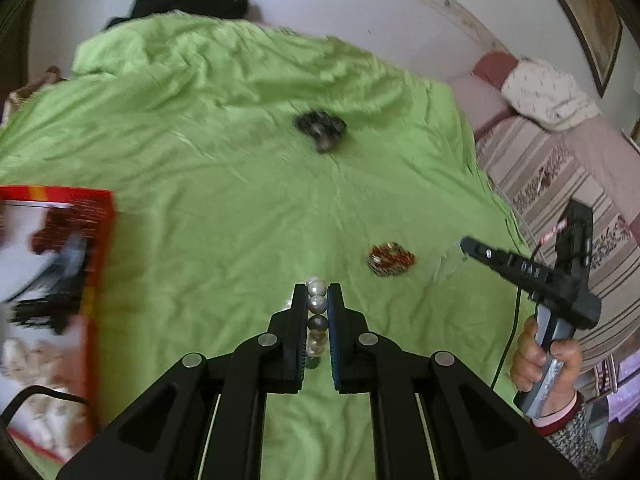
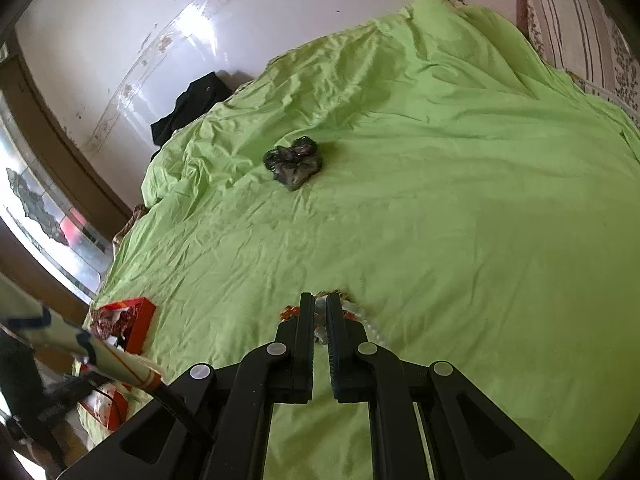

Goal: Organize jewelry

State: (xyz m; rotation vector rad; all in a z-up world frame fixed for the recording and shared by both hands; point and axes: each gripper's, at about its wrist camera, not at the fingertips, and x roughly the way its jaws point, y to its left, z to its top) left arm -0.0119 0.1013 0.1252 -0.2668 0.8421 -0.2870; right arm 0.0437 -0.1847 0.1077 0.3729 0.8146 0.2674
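My left fingers [image 1: 318,308] clamp a pearl bracelet [image 1: 317,304], right fingers [image 2: 320,316] a clear-bead strand [image 2: 370,326]; next, carry both to the red box [image 1: 56,280].

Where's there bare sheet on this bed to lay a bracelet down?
The widest bare patch of green sheet lies right of the dark bead cluster, toward the striped bedding. It's crowded nearest the grippers: the red-gold piece and the red box.

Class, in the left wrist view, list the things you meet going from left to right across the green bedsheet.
Red box → dark bead cluster → red-and-gold jewelry piece → right gripper.
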